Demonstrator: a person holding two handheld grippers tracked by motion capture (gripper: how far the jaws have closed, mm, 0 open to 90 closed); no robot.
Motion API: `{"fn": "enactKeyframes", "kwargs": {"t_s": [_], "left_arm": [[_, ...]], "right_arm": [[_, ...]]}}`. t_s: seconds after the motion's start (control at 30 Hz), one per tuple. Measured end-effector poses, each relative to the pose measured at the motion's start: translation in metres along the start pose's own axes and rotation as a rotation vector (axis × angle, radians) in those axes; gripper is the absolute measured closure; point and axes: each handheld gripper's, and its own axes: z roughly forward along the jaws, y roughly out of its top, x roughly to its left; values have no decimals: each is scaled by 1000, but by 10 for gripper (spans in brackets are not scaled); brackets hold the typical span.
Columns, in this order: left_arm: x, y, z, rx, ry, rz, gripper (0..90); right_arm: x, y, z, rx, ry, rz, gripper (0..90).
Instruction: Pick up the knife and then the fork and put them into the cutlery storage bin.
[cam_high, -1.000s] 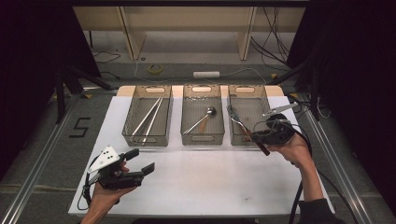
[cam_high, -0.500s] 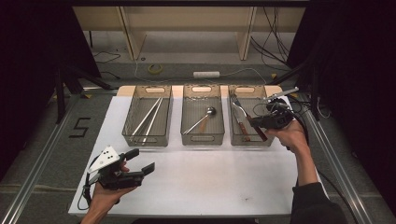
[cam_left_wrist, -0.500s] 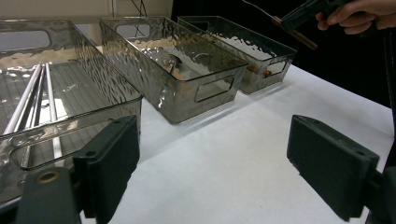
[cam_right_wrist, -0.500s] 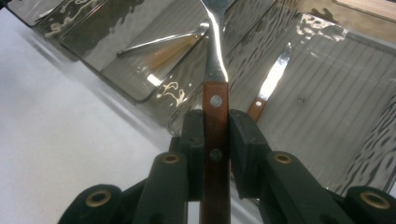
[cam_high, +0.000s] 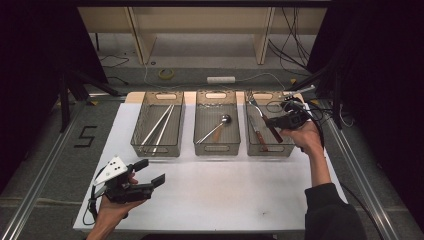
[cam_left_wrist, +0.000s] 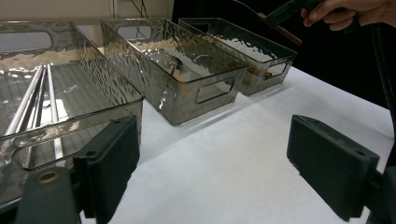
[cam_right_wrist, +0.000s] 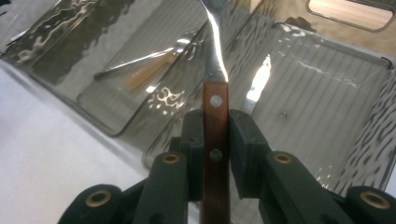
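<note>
Caught the right tongs (cam_high: 278, 122) pressed together on a fork (cam_high: 263, 119), pinching it by the wooden handle. Held it above the right bin (cam_high: 270, 150), tines toward the bin's far end, handle slanting back toward the near end. Seen from the right gripper view, the same grip up close: right tongs (cam_right_wrist: 215, 126) clamped on both sides of the riveted handle of the fork (cam_right_wrist: 215, 100), metal neck curving up and away over the right bin (cam_right_wrist: 317, 102). Spotted a knife (cam_right_wrist: 257, 86) lying flat on that bin's floor, directly under the fork; from the high view, knife (cam_high: 258, 136) lengthwise inside the bin, wooden handle toward the near end.

Found the middle bin (cam_high: 216, 148) just beside the right bin, on the left, with a spoon (cam_high: 216, 129) lying slantwise in it. Next over, further left of the right bin, the left bin (cam_high: 155, 150) with long metal sticks (cam_high: 159, 125) lying in it.

Picked out the left tongs (cam_high: 150, 172) well apart from the right bin, down at the near left over the white bench (cam_high: 225, 195), spread wide and gripping nothing. Confirmed from the left gripper view: left tongs (cam_left_wrist: 222, 163) open, bare bench between the pads, right bin (cam_left_wrist: 261, 51) farthest off in the row.
</note>
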Motion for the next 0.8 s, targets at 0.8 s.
{"fn": "enactKeyframes", "kwargs": {"t_s": [0.8], "left_arm": [[0, 0, 0, -2, -2, -3, 166]], "right_arm": [[-17, 2, 31, 29, -102, 114, 774]]}}
